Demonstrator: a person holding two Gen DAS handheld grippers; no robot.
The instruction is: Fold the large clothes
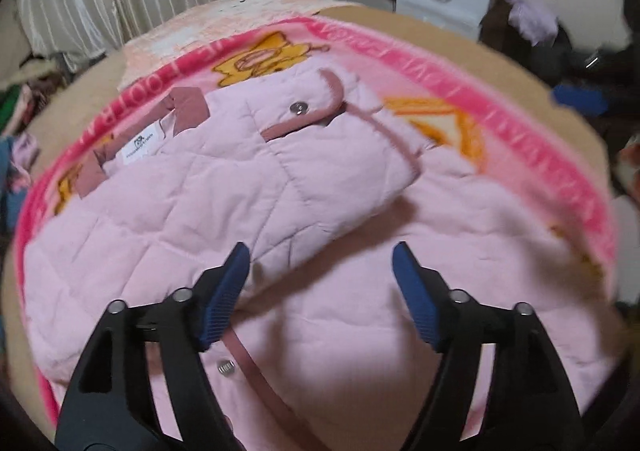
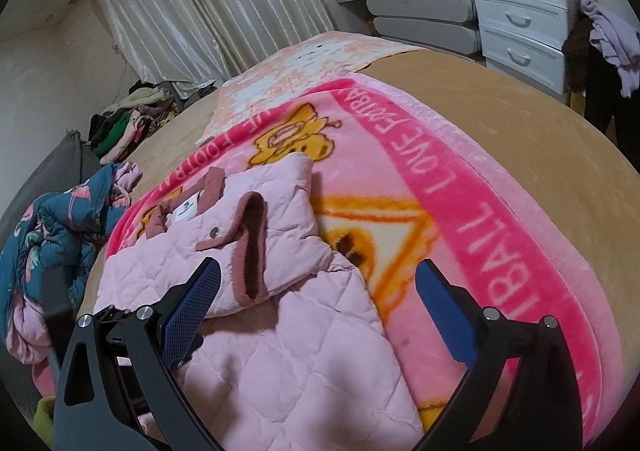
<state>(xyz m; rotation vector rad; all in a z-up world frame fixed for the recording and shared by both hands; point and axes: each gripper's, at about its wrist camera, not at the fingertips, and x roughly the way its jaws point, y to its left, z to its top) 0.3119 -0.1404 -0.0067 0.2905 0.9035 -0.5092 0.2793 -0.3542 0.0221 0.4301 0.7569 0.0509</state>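
A pale pink quilted jacket (image 1: 248, 179) lies on a bright pink cartoon blanket (image 1: 500, 123) spread over a bed (image 1: 460, 39) with a tan cover. In the left wrist view the jacket fills the centre and lower half of the frame, its dusty-rose collar (image 1: 186, 107) and white label (image 1: 140, 147) toward the upper left. 1 sleeve is folded across the body, its rose cuff (image 1: 336, 91) lying near a metal snap (image 1: 298, 108) above centre. A rose-trimmed front edge with a second snap (image 1: 226, 367) runs down the lower middle.

The left gripper (image 1: 320, 263) is spread wide and holds nothing; its 2 blue-padded fingers (image 1: 228, 291) sit over the jacket, either side of the folded sleeve's lower edge. Whether they touch the cloth cannot be told.

In the right wrist view the jacket (image 2: 280, 331) runs from the centre to the bottom of the frame, the folded sleeve's cuff (image 2: 252, 251) just above the left finger. The right gripper (image 2: 320, 287) is also wide apart and holds nothing, 1 finger over the jacket and the other over the blanket (image 2: 460, 179).

A dark floral quilt (image 2: 52, 235) is bunched at the left edge, a pile of clothes (image 2: 132, 119) sits beyond it, curtains (image 2: 208, 3) hang at the upper left, and a white chest of drawers (image 2: 520, 11) stands at the upper right.
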